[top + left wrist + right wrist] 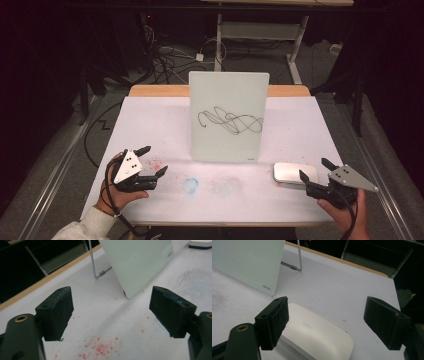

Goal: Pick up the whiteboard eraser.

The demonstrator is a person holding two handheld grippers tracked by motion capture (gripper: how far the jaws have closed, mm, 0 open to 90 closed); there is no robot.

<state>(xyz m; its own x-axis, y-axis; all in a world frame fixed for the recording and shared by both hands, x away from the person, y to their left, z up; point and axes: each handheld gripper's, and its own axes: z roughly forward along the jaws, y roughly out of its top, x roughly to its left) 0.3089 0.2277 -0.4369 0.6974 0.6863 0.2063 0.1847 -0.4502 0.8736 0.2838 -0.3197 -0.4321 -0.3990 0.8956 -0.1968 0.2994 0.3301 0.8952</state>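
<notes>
R tongs (315, 171) were spread, nothing pinched; white eraser (317, 335) lay betw. its jaws, nearer the left jaw, on the table (150, 120). L tongs (152, 161) also spread, empty, well away from eraser; glass board (227, 115) stood ahead.

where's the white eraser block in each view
High view: white eraser lies low right, just left of the right gripper.
Left gripper view: at the top right corner.
Right gripper view: bottom centre, beside the left-hand jaw.
Shared landmark: the upright whiteboard.
</notes>
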